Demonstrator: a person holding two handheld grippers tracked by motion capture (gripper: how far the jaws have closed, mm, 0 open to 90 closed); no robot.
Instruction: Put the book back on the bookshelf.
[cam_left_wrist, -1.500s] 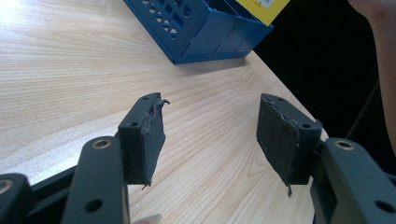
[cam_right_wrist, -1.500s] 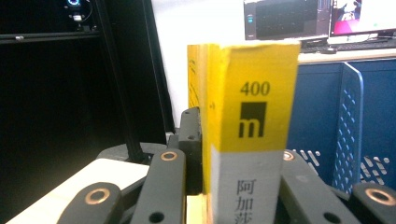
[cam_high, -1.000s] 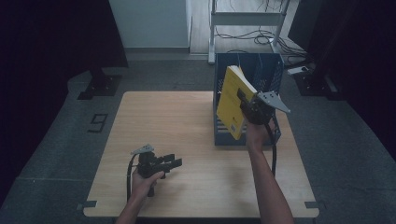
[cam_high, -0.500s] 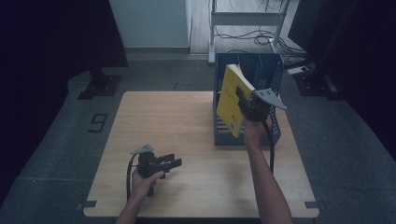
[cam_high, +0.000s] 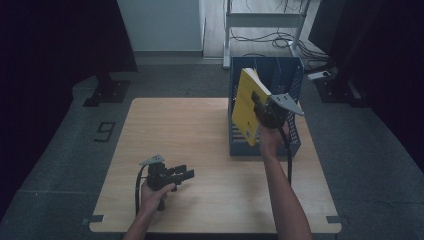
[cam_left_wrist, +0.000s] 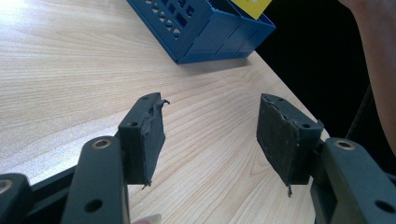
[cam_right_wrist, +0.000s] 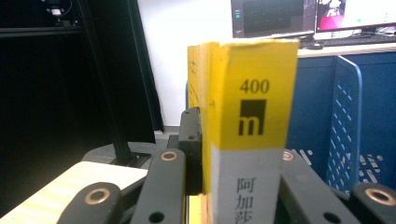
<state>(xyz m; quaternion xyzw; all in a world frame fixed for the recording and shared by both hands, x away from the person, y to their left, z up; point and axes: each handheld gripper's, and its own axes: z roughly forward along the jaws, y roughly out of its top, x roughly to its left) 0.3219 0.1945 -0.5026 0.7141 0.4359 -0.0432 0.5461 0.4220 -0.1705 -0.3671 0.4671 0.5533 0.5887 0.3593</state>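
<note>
Yellow book (cam_right_wrist: 250, 126) clamped between the jaws of the right gripper (cam_high: 269, 111), held upright and slightly tilted over the open top of the blue slotted file rack (cam_high: 290, 127), which stands at the far right of the table (cam_high: 190, 130). The spine, facing the right gripper view, carries the number "400" above a black square with a lower-case "m"; below, a grey band bears Chinese characters, of which 阿加莎 can be read before the frame cuts them off. The left gripper (cam_high: 175, 175) rests low over the near left part of the table, its jaws standing apart with nothing between them; its worn pads (cam_left_wrist: 152, 135) frame bare wood. The tabletop is pale wood-grain laminate with dark corner brackets. The floor (cam_high: 75, 150) is grey, marked with a figure "9" (cam_high: 105, 131) to the left of the table. Behind stand a white wall, a metal shelf frame (cam_high: 265, 20) with cables, and lit monitors (cam_right_wrist: 355, 14).
</note>
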